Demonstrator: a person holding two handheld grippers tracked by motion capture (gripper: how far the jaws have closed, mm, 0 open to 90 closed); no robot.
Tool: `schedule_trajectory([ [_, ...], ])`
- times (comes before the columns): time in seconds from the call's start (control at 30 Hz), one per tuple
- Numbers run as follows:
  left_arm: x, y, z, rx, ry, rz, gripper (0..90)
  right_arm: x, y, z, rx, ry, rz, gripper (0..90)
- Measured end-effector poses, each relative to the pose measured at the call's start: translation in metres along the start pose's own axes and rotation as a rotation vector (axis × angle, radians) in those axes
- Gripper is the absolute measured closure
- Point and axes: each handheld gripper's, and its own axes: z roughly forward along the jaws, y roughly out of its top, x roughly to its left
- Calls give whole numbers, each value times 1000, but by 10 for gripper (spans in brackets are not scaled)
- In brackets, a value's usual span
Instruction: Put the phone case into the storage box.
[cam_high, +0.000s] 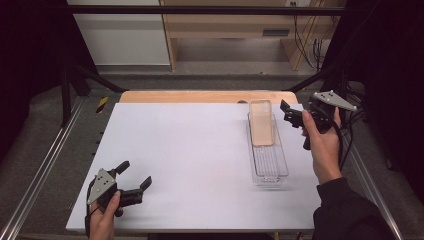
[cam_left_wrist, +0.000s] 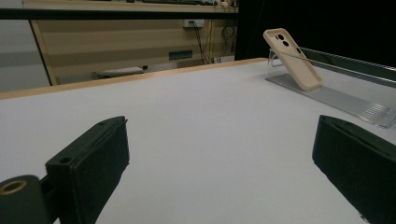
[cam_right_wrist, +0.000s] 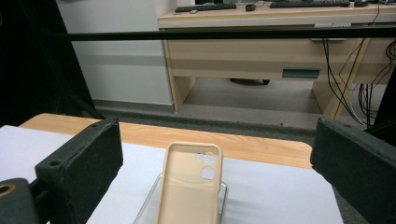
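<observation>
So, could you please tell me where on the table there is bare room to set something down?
The white sheet is bare from the left tool across to the clear tray, and back to the wooden edge. It is tight only at the right, where the phone case leans in the tray beside the right tool.

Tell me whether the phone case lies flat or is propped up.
Propped up. The phone case leans tilted, its top end raised on the far rim of the clear tray, its lower end down inside it.
</observation>
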Motion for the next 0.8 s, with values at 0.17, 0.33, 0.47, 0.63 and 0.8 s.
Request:
schedule_trajectory([
  [0.17, 0, 0, 0, 1, -1, 1, 35, -7, -4, -5, 4, -10, 7, 27],
  [0.33, 0, 0, 0, 0, -1, 0, 35, -13, -6, -11, 5, -21, 13, 27],
  [0.47, 0, 0, 0, 0, -2, 2, 35, -18, -8, -16, 5, -29, 16, 27],
  [0.63, 0, 0, -1, 1, -3, 1, 35, -21, -12, -21, 6, -32, 14, 27],
  [0.8, 0, 0, -1, 1, -3, 2, 35, -24, -15, -26, 11, -34, 6, 27],
])
